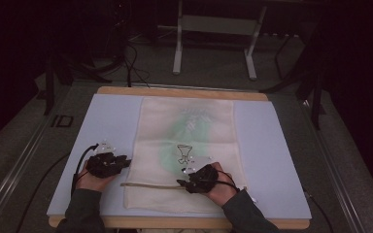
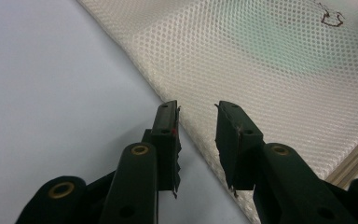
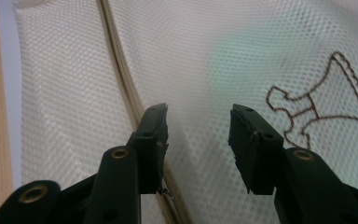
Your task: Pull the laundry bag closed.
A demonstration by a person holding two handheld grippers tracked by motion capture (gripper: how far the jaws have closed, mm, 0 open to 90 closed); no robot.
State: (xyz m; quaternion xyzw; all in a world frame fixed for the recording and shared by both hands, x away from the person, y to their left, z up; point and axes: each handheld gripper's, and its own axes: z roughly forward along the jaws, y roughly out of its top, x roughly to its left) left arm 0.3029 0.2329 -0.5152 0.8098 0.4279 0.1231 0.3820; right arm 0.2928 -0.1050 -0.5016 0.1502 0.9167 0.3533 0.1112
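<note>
Tongs gape over mesh bag; zipper perhaps beneath.

My high view is dim, its edges falling into black; my close views are brighter, softly blurred far off.

Cream mesh laundry bag — open-weave cloth, matt, with brown stitched emblem; pale blue table mat — smooth, matt; black gripper jaws, matt plastic, brass-coloured rivets.
</note>
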